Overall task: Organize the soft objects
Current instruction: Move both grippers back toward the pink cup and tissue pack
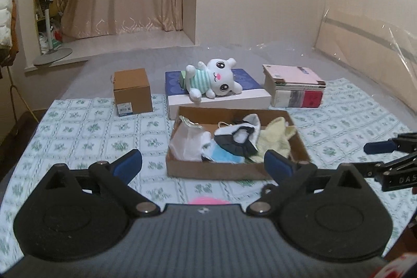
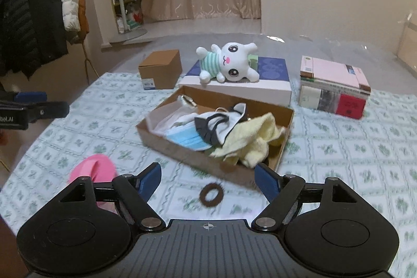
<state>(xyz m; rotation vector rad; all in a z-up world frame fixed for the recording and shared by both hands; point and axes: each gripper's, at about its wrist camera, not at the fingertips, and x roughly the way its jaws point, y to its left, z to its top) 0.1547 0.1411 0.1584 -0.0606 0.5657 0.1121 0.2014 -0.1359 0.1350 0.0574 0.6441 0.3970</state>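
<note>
Left wrist view. Left gripper [image 1: 203,164] has its jaws spread wide with nothing between them; it hangs above the patterned tablecloth [image 1: 86,137], short of the cardboard tray [image 1: 216,171]. The tray already holds a white pouch [image 1: 186,145], a blue face mask [image 1: 224,156], a dark-trimmed white mask [image 1: 239,138] and a yellow cloth [image 1: 276,137]. Behind it a plush bunny [image 1: 213,80] lies on a flat blue-topped box [image 1: 247,93], not in the tray. The tip of the right gripper [image 1: 383,147] shows at the right edge.

Right wrist view. Right gripper [image 2: 208,177] is also parted and empty. On the cloth just ahead of it lies a brown hair tie [image 2: 211,194], outside the tray [image 2: 187,153] and near its front wall. A pink soft item [image 2: 92,171] lies at lower left, partly hidden by the gripper body. The left gripper's tip [image 2: 39,106] shows at the left edge.

Judgement: between picks; several soft things binned, hair tie, pink item and bunny outstanding. Next move probably calls for lowering the right gripper over the hair tie, straddling its ring low against the cloth, then closing. Thin, limp target; risk of pinching tablecloth too.
</note>
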